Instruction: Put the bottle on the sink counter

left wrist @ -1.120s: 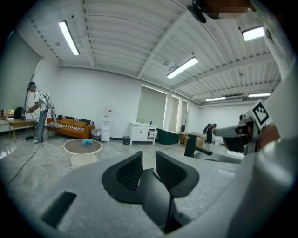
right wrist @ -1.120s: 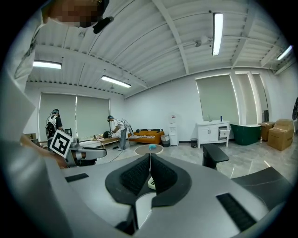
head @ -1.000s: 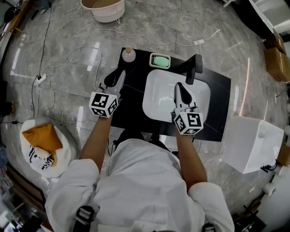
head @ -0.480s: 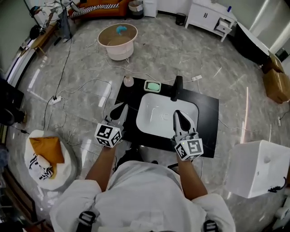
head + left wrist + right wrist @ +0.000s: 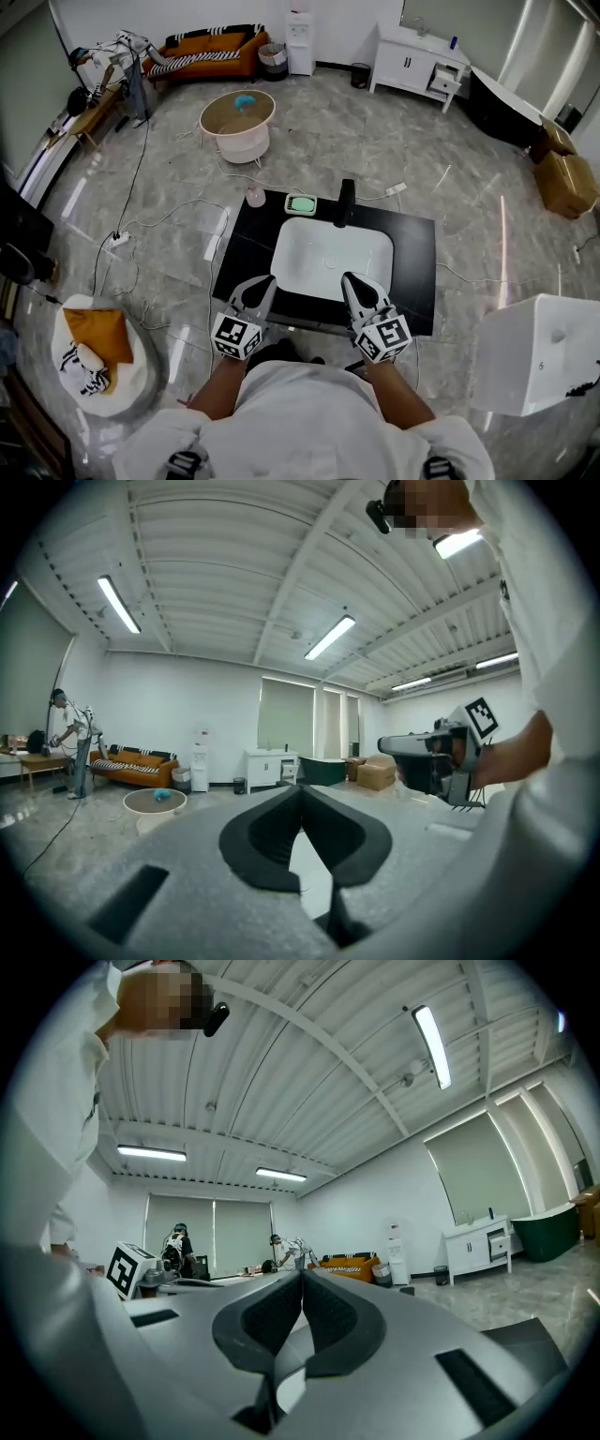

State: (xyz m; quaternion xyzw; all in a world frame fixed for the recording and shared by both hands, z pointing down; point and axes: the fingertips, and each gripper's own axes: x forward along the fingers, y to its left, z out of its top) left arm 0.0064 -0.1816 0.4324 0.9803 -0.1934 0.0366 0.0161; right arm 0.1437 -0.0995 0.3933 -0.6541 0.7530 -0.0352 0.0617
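Standing upright at the eleven o'clock corner of the black sink counter [image 5: 417,272], near the green soap dish [image 5: 300,203], the small pale pink bottle [image 5: 255,197] is touched by neither tool, so the placing is judged done. The left gripper [image 5: 263,282] and the right gripper [image 5: 350,279] are held level at the six o'clock edge, well apart from the bottle, each with its fingers closed on nothing. Because the bottle is set so close to the corner's edge, it could be tipped onto the grey marble floor [image 5: 375,122] if the counter were bumped or a reach were swept past it.
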